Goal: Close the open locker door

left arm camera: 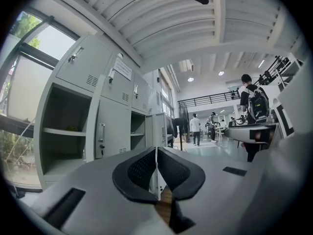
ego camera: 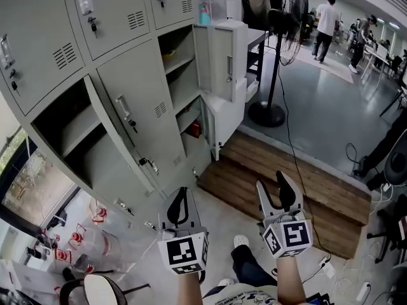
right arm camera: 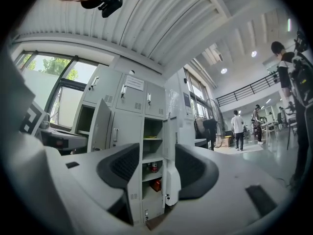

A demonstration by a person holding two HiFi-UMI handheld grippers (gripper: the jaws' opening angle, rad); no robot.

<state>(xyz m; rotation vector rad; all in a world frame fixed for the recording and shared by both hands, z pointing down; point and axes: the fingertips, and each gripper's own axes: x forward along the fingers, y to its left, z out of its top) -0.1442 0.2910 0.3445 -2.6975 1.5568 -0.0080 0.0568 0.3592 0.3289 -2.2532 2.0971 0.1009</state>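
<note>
A bank of grey lockers (ego camera: 127, 18) fills the left of the head view. One tall compartment (ego camera: 70, 138) gapes open at the left, and its door (right arm camera: 100, 126) is swung outward. Further right another column is open, with an upper door (ego camera: 219, 53) and a lower door (ego camera: 222, 116) standing out; red items (ego camera: 194, 129) sit on its lower shelves. My left gripper (ego camera: 180, 196) (left arm camera: 156, 153) is shut with nothing in it. The right gripper (ego camera: 273, 184) (right arm camera: 157, 163) is open and holds nothing. Both hang in the air, short of the lockers and touching nothing.
A pedestal fan (ego camera: 283, 18) with a round base (ego camera: 267, 114) stands just right of the open doors. A low wooden platform (ego camera: 286, 170) lies in front of the lockers, with a cable (ego camera: 289, 138) across it. People (ego camera: 327, 18) walk at the far back. A chair (ego camera: 95, 291) is at the lower left.
</note>
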